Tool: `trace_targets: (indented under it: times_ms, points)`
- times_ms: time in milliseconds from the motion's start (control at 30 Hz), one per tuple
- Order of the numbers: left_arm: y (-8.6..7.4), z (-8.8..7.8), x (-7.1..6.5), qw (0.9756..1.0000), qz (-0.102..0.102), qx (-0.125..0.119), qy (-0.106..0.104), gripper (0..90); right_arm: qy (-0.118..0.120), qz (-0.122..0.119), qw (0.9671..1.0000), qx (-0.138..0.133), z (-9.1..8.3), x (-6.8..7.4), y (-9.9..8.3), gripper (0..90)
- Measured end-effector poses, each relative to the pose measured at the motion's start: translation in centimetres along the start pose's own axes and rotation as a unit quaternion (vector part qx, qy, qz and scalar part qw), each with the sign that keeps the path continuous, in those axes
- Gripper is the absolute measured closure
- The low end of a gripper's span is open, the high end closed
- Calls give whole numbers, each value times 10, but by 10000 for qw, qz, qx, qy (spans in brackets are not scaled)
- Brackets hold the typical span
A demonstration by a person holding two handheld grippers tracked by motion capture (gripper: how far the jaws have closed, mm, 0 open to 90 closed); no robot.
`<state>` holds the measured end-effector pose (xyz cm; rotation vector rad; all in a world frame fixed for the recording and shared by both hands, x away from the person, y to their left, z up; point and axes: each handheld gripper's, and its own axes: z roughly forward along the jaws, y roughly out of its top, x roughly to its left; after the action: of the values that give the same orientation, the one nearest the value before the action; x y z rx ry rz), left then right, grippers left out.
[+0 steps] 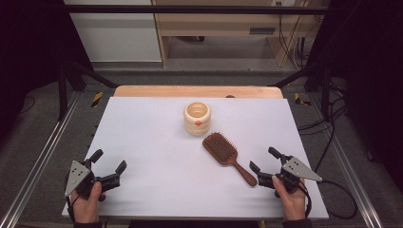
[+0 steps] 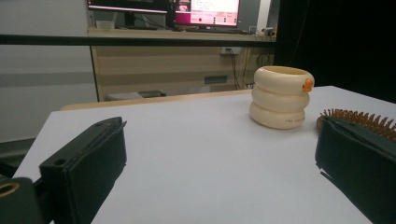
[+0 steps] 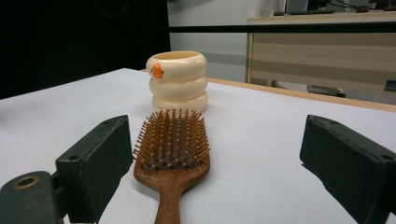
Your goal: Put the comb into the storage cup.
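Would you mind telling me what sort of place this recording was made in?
Probably a lab or office workspace: a white table stands inside a black frame, cables trail over the carpet, and lit monitors sit on a desk behind.

In the left gripper view, the right black jaw hides most of the brush (image 2: 359, 119); the small print on the cup (image 2: 281, 97) is unreadable.

The white surface (image 1: 157, 156) lies bare between the left tongs (image 1: 110, 162) and the brown wooden bristle hairbrush (image 1: 226, 155). The cream ringed ceramic cup (image 1: 197, 118) stands just beyond the brush head, obstructing forward passage from the right tongs (image 1: 264, 159).
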<state>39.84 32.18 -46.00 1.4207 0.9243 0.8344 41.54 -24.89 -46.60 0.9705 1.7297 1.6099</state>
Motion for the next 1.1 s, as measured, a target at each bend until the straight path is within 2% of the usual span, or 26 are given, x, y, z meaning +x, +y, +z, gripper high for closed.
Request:
trace_targets:
  times_ms: [167,367,467,633,667,733,833,867,933,967,1000,1100]
  points:
    - [1,-2,2,10000,-39,-26,86,21,-78,47,9999,71,-1,0,0,77]
    - [0,-1,2,9999,-44,-3,97,22,-227,104,9995,166,-1,0,0,70]
    - [0,-1,1,9999,-38,17,91,22,-214,124,9994,221,1,2,0,66]
    - [0,0,1,9999,-33,59,90,22,-247,136,9987,433,7,6,3,67]
    - [-1,0,1,9999,-38,68,86,22,-246,187,9983,503,8,7,4,77]
    - [-1,1,1,9999,-32,68,75,22,-238,134,9972,700,11,9,7,100]
    - [0,1,0,9999,-14,70,70,23,-115,5,9959,892,15,15,12,170]
    - [0,1,0,10000,-5,70,71,23,-75,-137,9947,1019,18,20,15,224]
    - [0,0,-1,10000,14,67,72,23,-53,-162,9943,1057,19,23,17,252]
    - [0,0,-1,9999,26,67,73,23,17,-312,9929,1148,21,29,22,353]
    - [0,0,-1,9999,36,69,73,23,17,-312,9929,1148,21,29,22,353]
    - [0,1,-2,9999,69,102,75,23,241,-422,9900,1327,23,37,28,493]
